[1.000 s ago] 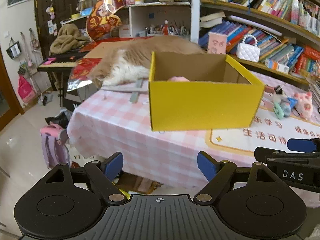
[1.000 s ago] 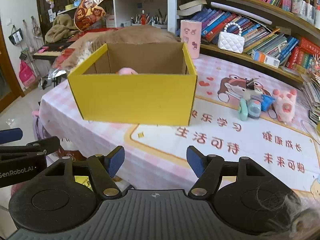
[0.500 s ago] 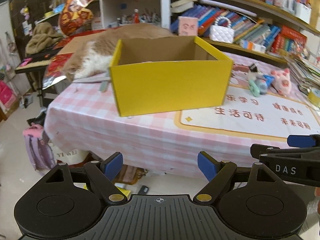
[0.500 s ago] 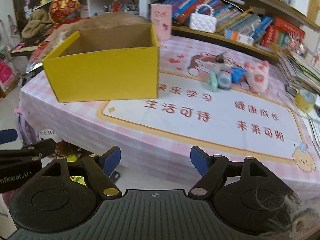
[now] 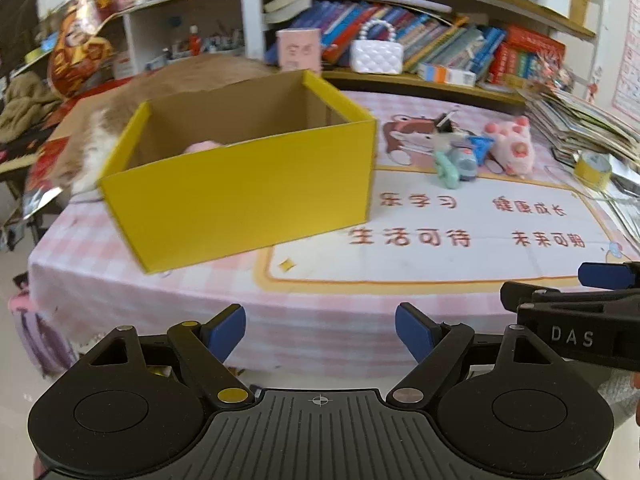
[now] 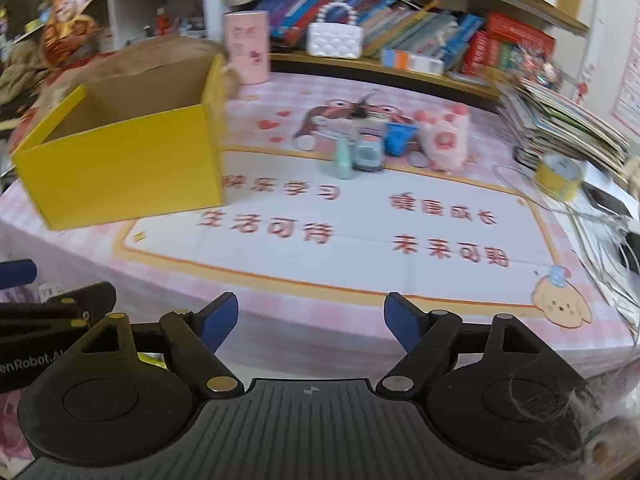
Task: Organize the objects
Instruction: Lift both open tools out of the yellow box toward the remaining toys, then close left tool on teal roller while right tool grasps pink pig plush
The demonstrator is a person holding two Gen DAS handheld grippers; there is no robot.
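My left tongs (image 5: 320, 330) sit at the bottom of their view, spread wide with nothing between the blue tips. My right tongs (image 6: 311, 322) are also spread and bare, and their jaws have just been opening. Each pair hangs short of the near edge of the worktop (image 5: 320, 300), which wears a pink checked cloth with a printed mat on it. The yellow box (image 5: 244, 196) stands open-topped on the left half of the worktop, with something pink (image 5: 200, 147) low inside it. In the left view the other toys lie right of the box, upper right of centre: a mint green toy (image 5: 446, 168), a small blue-grey car (image 5: 464, 160) touching it, and a pink plush pig (image 5: 514, 146) just beside those. A roll of yellow tape (image 6: 558, 176) rests near the right edge of the right view, by a stack of books (image 6: 560, 124). A furry animal (image 5: 96, 140) lies behind the box at the left
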